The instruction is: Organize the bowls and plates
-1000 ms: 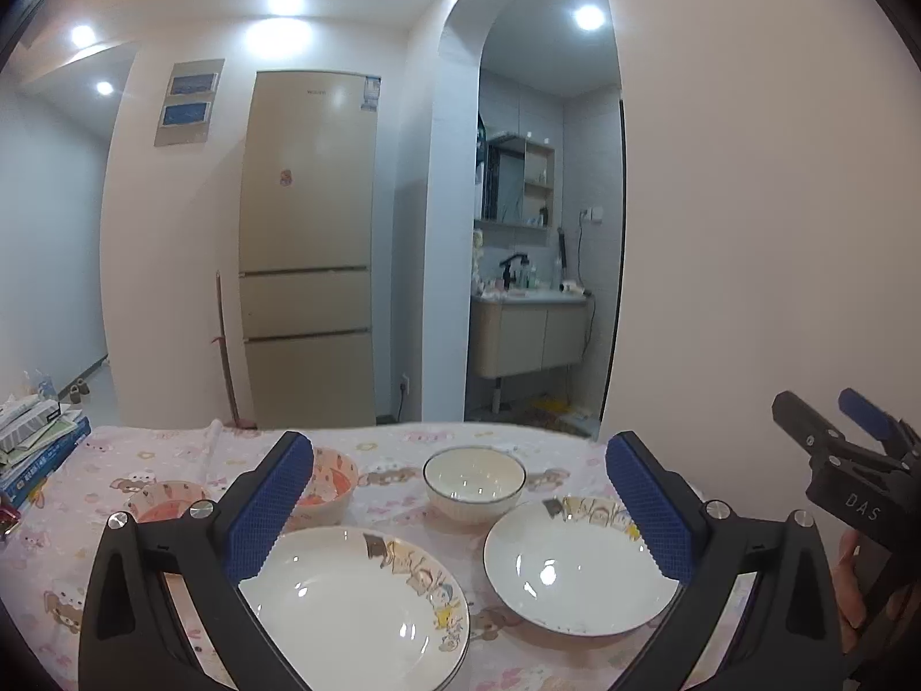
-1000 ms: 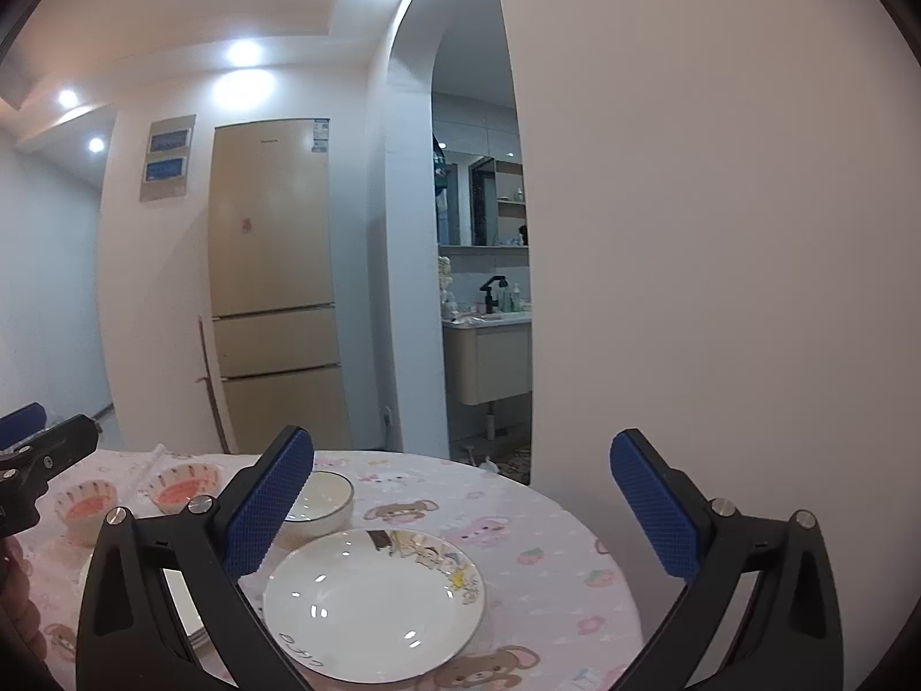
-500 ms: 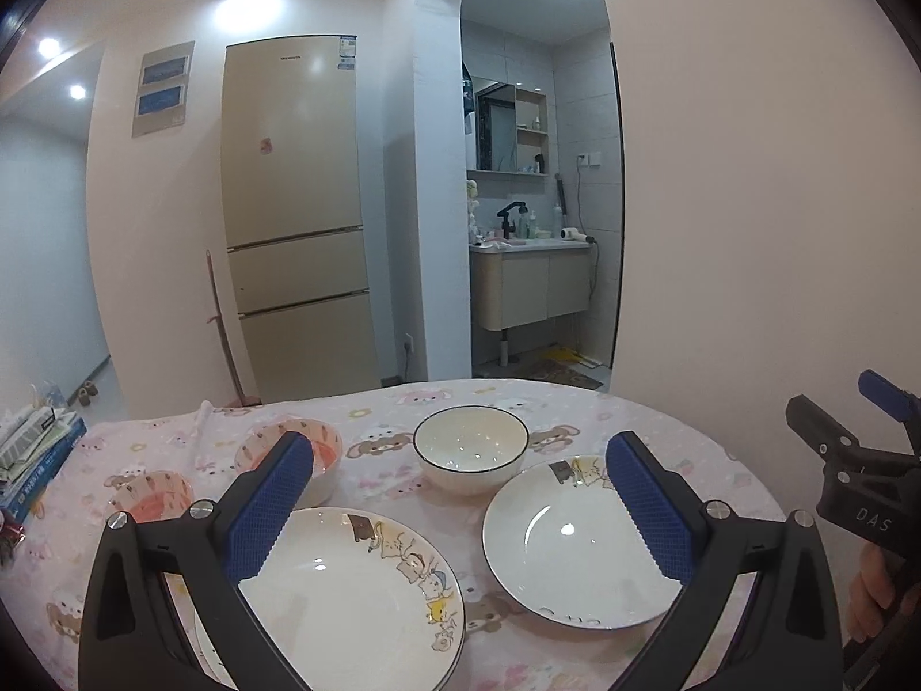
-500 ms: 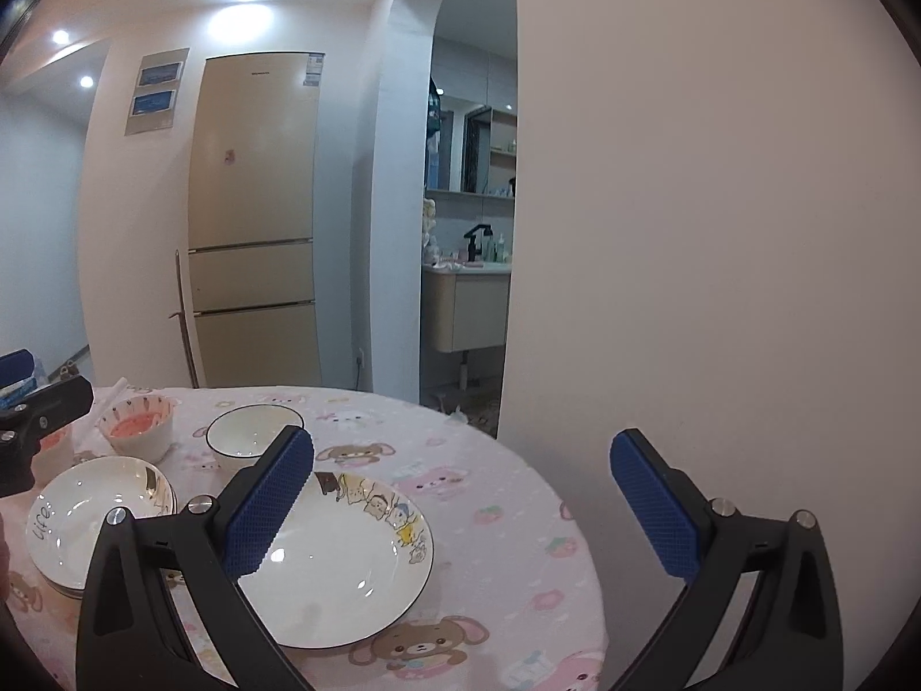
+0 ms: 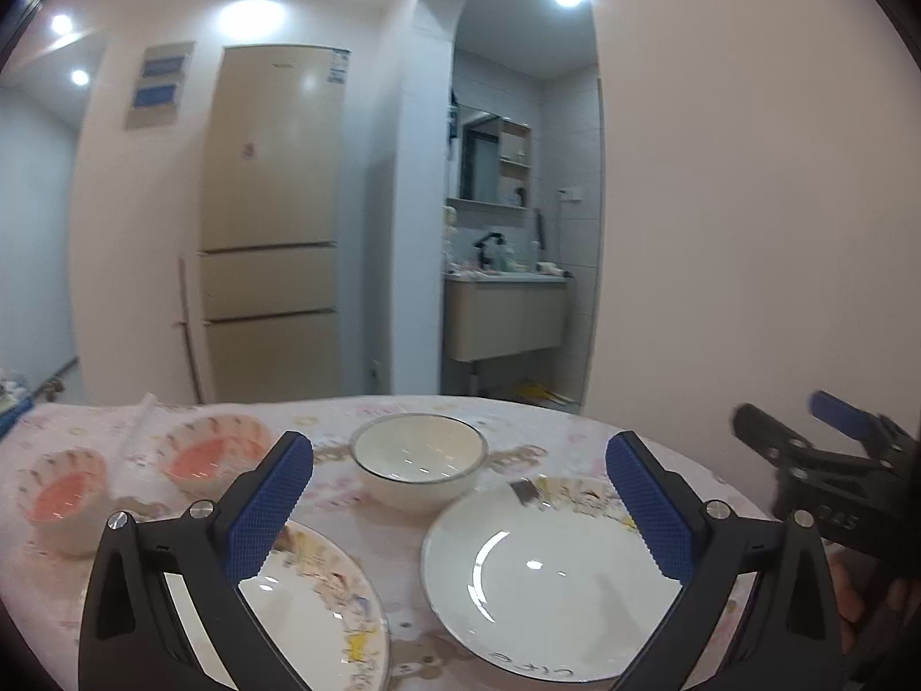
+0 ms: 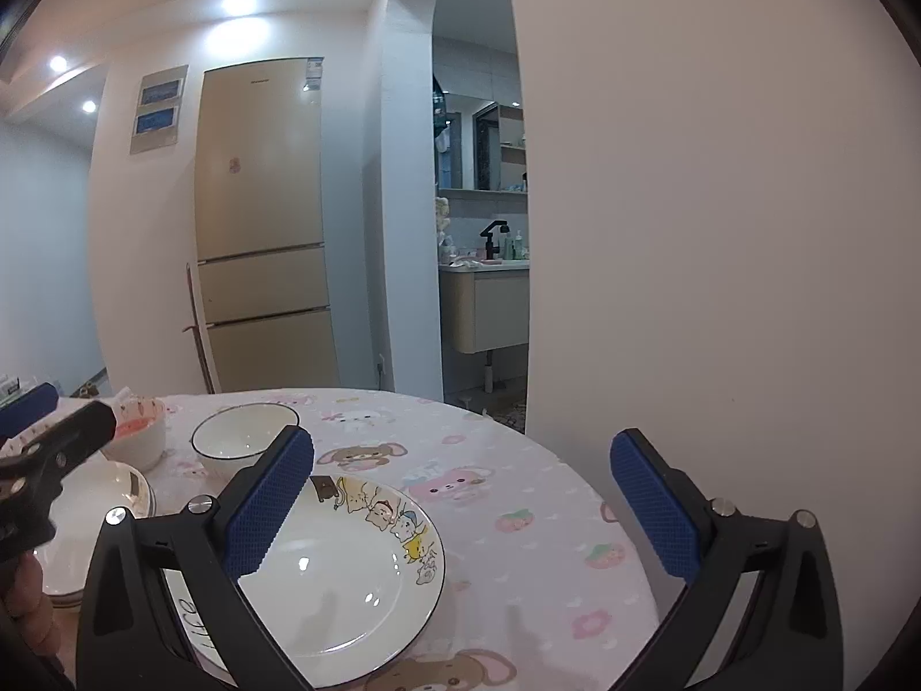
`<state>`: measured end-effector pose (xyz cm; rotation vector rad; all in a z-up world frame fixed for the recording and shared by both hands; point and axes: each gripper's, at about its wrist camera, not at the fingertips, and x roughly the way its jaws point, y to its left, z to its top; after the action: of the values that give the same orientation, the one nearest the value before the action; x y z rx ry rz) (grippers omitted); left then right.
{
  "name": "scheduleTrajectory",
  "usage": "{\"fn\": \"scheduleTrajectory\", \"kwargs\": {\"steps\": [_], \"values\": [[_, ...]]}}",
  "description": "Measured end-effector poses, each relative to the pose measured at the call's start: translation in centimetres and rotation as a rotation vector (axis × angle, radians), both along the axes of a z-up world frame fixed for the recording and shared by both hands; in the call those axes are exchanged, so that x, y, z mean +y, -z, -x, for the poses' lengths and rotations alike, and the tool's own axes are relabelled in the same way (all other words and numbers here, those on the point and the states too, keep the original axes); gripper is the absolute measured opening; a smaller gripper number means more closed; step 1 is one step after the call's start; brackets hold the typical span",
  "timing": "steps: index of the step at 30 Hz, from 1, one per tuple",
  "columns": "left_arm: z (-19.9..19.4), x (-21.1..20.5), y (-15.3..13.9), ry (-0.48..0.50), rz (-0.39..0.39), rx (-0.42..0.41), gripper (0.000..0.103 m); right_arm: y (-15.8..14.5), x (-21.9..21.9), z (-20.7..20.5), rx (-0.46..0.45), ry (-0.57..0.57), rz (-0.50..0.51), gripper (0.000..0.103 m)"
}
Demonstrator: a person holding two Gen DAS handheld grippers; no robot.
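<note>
On the pink cartoon tablecloth (image 6: pixel 518 489) lies a white plate with cartoon figures (image 6: pixel 357 576), seen too as the right-hand plate (image 5: pixel 547 576). To its left is a second plate (image 5: pixel 311 604), which looks like a small stack (image 6: pixel 109 495). Behind them stand a white bowl (image 5: pixel 418 460) (image 6: pixel 242 437) and two pink-lined bowls (image 5: pixel 213 452) (image 5: pixel 66 492). My left gripper (image 5: pixel 459 504) hovers open above the two plates and holds nothing. My right gripper (image 6: pixel 460 498) is open, with its left finger over the right plate. Each gripper shows at the edge of the other's view.
The round table's edge curves close to a white wall (image 6: pixel 719 230) on the right. Beyond the table are a tall beige fridge (image 5: pixel 270 219) and an arched doorway to a washbasin (image 5: pixel 506 311). A hand (image 6: pixel 29 604) holds the left gripper's handle.
Both grippers drifted slightly over the table and stayed open. The right wrist view swung left, bringing the left plates and bowls into it. No dish has moved.
</note>
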<state>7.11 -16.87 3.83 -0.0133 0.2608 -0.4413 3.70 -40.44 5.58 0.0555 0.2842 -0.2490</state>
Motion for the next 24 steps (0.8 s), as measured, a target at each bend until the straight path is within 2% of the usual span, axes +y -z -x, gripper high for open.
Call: {"fn": "scheduleTrajectory", "kwargs": {"steps": [3, 8, 10, 11, 15, 16, 19, 20, 21, 24], "values": [[-0.9, -0.3, 0.8, -0.002, -0.006, 0.028, 0.103, 0.8, -0.1, -0.8, -0.007, -0.021, 0.004, 0.103], [-3.2, -0.6, 2.0, 0.002, -0.002, 0.131, 0.103, 1.6, -0.3, -1.4, -0.004, -0.002, 0.0, 0.103], [-3.7, -1.0, 2.4, 0.014, -0.015, 0.166, 0.102, 1.6, -0.4, -1.4, -0.001, 0.002, -0.007, 0.092], [-4.2, -1.2, 2.4, 0.012, -0.03, 0.204, 0.1, 1.6, -0.4, -1.4, 0.015, -0.003, -0.003, 0.08], [-5.8, -1.8, 2.7, 0.062, -0.062, 0.307, 0.07, 1.4, -0.8, -2.0, 0.07, -0.033, -0.036, 0.069], [-6.3, -2.1, 2.8, 0.067, -0.078, 0.33, 0.067, 1.3, -1.0, -2.1, 0.084, -0.047, -0.054, 0.067], [-7.6, -2.6, 3.2, 0.057, -0.11, 0.389, 0.066, 1.3, -1.7, -3.1, 0.151, -0.021, -0.112, 0.065], [-8.1, -2.8, 3.5, 0.057, -0.131, 0.416, 0.066, 1.5, -1.9, -3.8, 0.208, -0.011, -0.134, 0.061], [-8.4, -3.0, 3.8, 0.061, -0.143, 0.434, 0.066, 1.8, -2.3, -4.4, 0.261, -0.033, -0.172, 0.051], [-9.4, -3.5, 4.6, 0.063, -0.179, 0.508, 0.065, 3.5, -3.4, -6.0, 0.378, -0.085, -0.294, 0.037]]}}
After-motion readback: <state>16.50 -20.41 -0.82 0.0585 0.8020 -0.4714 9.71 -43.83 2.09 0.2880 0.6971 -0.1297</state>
